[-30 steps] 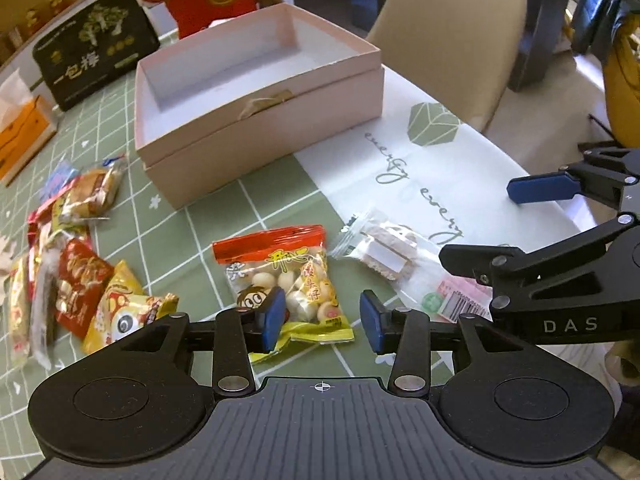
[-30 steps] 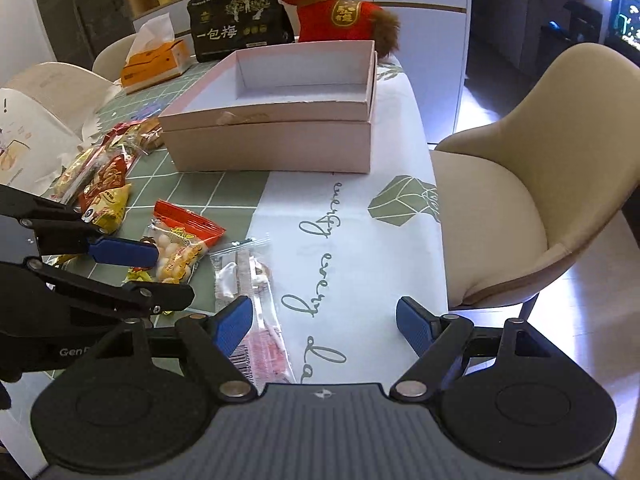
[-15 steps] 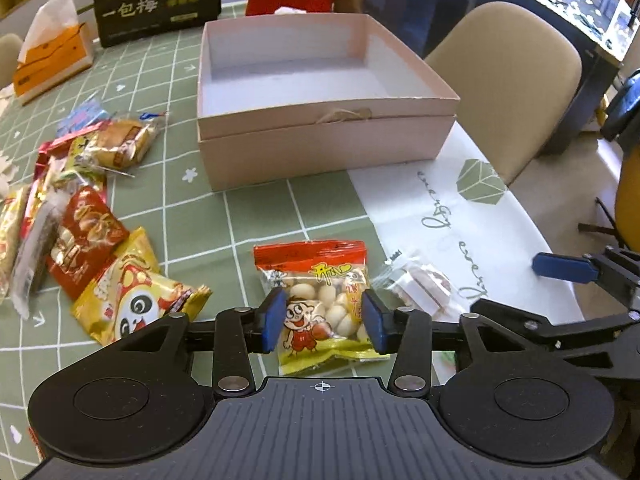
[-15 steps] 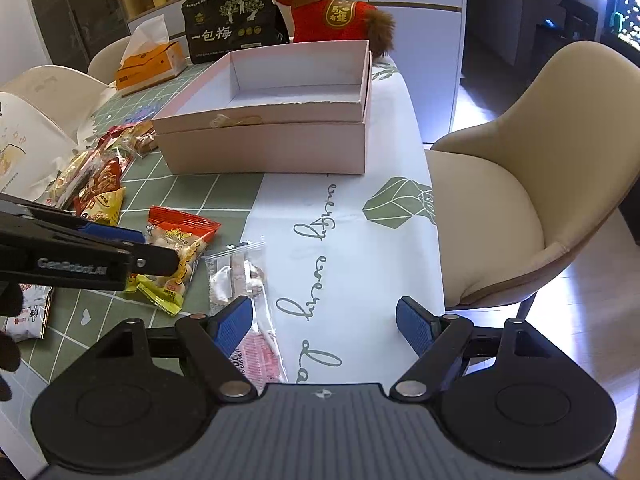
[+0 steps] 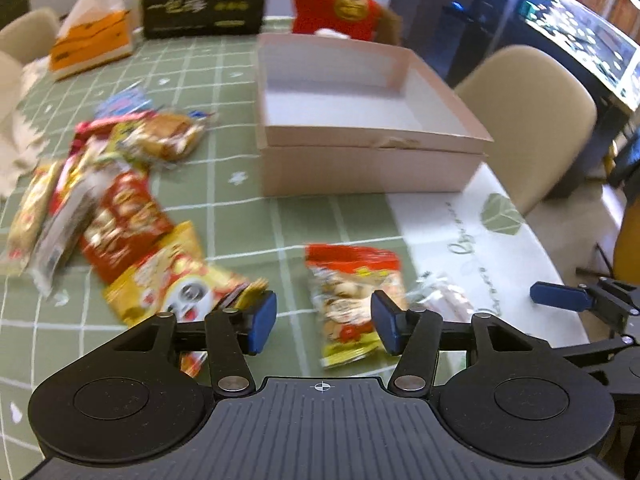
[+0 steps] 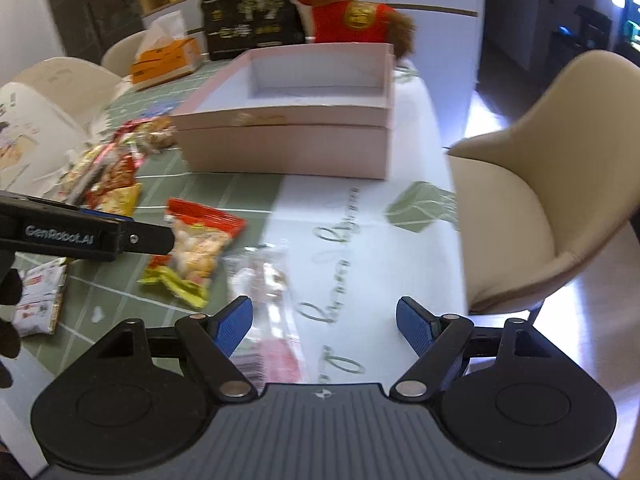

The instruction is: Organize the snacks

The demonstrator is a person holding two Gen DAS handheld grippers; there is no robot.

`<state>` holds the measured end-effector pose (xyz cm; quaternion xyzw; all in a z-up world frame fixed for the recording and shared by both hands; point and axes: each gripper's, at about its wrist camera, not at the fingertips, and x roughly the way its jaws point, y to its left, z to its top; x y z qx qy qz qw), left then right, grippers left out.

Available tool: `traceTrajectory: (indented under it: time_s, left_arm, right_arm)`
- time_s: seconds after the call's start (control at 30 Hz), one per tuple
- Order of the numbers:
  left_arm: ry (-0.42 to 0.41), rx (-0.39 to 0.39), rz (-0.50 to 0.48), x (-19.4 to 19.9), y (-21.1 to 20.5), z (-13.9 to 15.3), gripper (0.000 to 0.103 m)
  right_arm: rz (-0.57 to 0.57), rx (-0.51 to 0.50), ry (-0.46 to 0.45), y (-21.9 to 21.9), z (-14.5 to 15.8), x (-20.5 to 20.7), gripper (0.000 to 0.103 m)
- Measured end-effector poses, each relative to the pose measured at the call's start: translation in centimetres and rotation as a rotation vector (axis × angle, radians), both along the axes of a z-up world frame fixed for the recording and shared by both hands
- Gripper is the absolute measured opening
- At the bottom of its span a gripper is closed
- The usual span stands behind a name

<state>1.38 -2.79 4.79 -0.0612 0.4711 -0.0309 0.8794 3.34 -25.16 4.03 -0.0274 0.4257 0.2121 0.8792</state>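
An open pink box [image 5: 360,120] stands on the green checked table [image 5: 248,224]; it also shows in the right wrist view [image 6: 304,120]. A red-topped snack bag [image 5: 352,296] lies just ahead of my left gripper [image 5: 324,322], which is open and empty above the table. A clear packet [image 6: 264,292] lies beside that bag [image 6: 196,248], just left of my right gripper [image 6: 324,324], which is open and empty. A yellow panda bag [image 5: 176,284] and several more snacks [image 5: 108,200] lie to the left.
An orange tissue box [image 5: 92,36], a black gift box [image 5: 204,0] and a red plush toy [image 5: 340,4] stand at the table's far side. A beige chair [image 6: 552,184] is at the right. A white runner [image 6: 352,248] covers the right side of the table.
My left gripper has swung left and opened wider; the red-topped bag now sits toward its right finger. My right gripper has moved slightly closer to the table, still open.
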Motion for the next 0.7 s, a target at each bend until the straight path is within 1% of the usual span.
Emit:
traceTrajectory:
  time_s: [0.1, 0.17, 0.23, 0.3, 0.4, 0.5, 0.57, 0.6, 0.7]
  left_arm:
    - [0.002, -0.039, 0.031, -0.6, 1.4, 0.1, 0.055]
    - [-0.006, -0.067, 0.044, -1.2, 2.1, 0.4, 0.055]
    - [-0.006, -0.089, 0.042, -1.7, 2.6, 0.7, 0.055]
    - [-0.010, -0.099, 0.037, -2.3, 2.9, 0.9, 0.055]
    - [-0.017, -0.117, 0.055, -2.9, 3.6, 1.1, 0.055]
    - [-0.013, -0.162, 0.064, -3.2, 3.9, 1.6, 0.053]
    - [-0.003, -0.225, 0.040, -2.9, 3.3, 1.8, 0.053]
    - [0.014, -0.263, 0.021, -2.5, 2.5, 1.9, 0.053]
    - [0.087, -0.326, -0.019, -0.9, -0.3, 1.4, 0.053]
  right_arm:
    - [0.042, 0.015, -0.034, 1.8, 0.7, -0.3, 0.080]
    - [0.082, 0.013, -0.037, 3.2, 0.7, -0.4, 0.080]
    - [0.117, -0.011, -0.032, 4.5, 0.4, -0.3, 0.080]
    - [0.128, -0.026, -0.015, 5.3, 0.1, 0.0, 0.080]
    - [0.137, -0.010, 0.026, 5.8, 0.0, 0.6, 0.080]
    - [0.128, -0.036, 0.002, 5.2, 0.4, 0.3, 0.080]
    - [0.109, -0.040, -0.009, 4.0, 0.6, 0.0, 0.080]
    - [0.091, -0.041, -0.015, 3.3, 0.7, -0.1, 0.080]
    - [0.009, -0.050, -0.035, 0.6, 1.0, -0.2, 0.080]
